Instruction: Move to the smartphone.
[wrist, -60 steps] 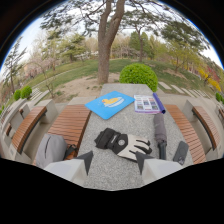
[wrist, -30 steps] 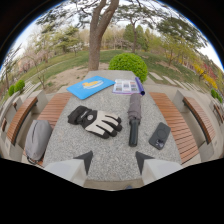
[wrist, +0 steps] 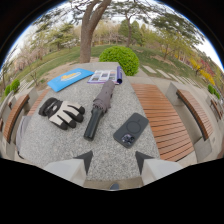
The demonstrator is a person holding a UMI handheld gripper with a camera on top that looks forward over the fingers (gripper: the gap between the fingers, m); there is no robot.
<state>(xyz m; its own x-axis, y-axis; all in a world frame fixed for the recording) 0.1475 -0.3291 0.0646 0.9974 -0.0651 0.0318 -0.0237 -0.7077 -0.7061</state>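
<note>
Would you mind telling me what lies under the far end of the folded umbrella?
The folded umbrella lies on the stone table, its far end meeting the magazine. Whether it overlaps the magazine cannot be told. The fingers stand open, short of the smartphone.

The whole view swings across the grey stone tabletop (wrist: 60,145) toward its right side. The dark smartphone lying face down with a ring on its back (wrist: 131,130) now sits just ahead of the gripper (wrist: 114,161), close to the right fingertip, where half a second ago it lay off to the right beyond it. The black-and-white gloves (wrist: 62,112) and the folded dark grey umbrella (wrist: 99,108) slide leftward, and the slatted wooden bench (wrist: 162,122) on the right fills more of the scene.
</note>
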